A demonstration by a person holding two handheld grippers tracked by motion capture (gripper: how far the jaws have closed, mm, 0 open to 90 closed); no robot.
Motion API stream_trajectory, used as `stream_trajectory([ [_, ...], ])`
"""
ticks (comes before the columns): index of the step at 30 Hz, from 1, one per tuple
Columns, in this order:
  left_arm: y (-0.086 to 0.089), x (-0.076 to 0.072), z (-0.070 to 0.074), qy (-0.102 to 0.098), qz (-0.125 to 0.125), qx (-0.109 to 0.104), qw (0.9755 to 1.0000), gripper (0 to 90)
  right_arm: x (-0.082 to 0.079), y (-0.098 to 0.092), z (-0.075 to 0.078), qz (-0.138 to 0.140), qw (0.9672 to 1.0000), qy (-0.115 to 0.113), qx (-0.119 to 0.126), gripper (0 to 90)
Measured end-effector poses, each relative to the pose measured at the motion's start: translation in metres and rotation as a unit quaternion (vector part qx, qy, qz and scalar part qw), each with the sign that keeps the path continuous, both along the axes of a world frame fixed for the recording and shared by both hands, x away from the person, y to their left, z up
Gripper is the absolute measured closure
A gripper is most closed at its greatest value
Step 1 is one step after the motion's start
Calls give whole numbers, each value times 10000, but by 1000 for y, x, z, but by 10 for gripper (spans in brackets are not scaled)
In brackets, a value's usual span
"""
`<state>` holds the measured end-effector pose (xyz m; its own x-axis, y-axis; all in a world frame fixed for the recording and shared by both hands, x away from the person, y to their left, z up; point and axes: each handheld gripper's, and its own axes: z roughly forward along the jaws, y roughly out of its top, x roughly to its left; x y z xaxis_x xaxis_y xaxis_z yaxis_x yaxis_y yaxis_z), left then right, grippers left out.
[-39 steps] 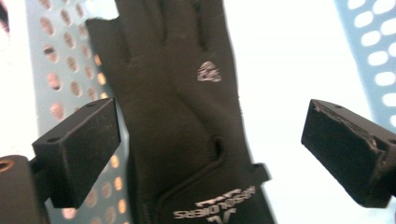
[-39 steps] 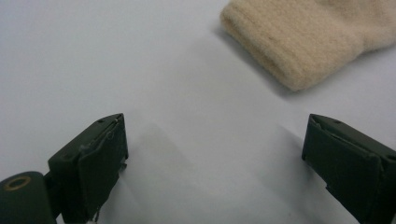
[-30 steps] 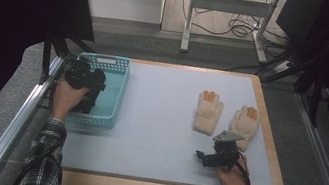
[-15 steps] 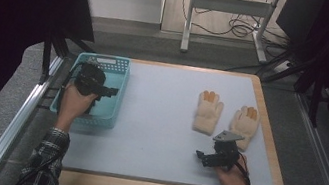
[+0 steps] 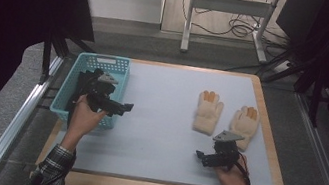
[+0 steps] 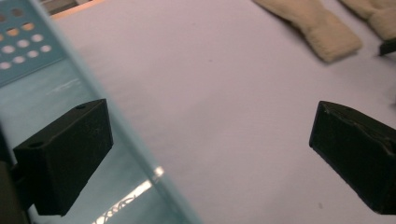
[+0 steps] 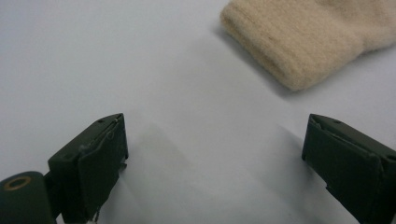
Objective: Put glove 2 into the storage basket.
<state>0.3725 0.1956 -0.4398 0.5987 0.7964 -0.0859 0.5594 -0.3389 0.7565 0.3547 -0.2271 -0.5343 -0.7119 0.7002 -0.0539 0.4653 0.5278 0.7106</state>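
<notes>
**Left hand swings out over the basket's edge**

The left gripper has moved right since a moment ago, from inside the blue basket to over its right wall, and now it points at the mat. The right gripper has stayed put.

Nearest, at the right, the right gripper rests low over the grey-blue mat, its jaws spread wide with nothing between them. Just beyond it lie two cream gloves, side by side, fingers pointing far. Over on the left, the left gripper's jaws are wide too and hold nothing. One jaw hangs over the basket, the other over the mat.
</notes>
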Motion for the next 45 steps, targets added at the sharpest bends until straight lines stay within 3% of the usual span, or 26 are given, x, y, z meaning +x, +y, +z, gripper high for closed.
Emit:
stream_trajectory([
  [10,-38,-33,-20,-231,-560,-63,9981,1,0,0,0,-2,10000,-15,-5,68],
  [15,-53,-47,-41,-189,-755,-105,9969,1,-1,0,0,4,10000,-26,-8,68],
  [18,-61,-55,-59,-132,-805,-13,9967,1,-1,1,0,13,10000,-52,-18,68],
  [26,-69,-67,-89,-87,-749,232,9969,0,-1,1,0,6,10000,-60,-20,67],
  [33,-68,-69,-108,13,-574,644,9963,0,0,0,0,-2,10000,-14,2,69],
  [36,-66,-69,-108,43,-491,601,9970,0,0,0,0,5,10000,-1,14,72],
  [40,-64,-65,-110,233,-449,468,9976,0,0,0,0,4,10000,15,22,74],
  [45,-64,-66,-110,211,-427,472,9977,9,0,-1,0,-123,9999,-2,37,75],
])
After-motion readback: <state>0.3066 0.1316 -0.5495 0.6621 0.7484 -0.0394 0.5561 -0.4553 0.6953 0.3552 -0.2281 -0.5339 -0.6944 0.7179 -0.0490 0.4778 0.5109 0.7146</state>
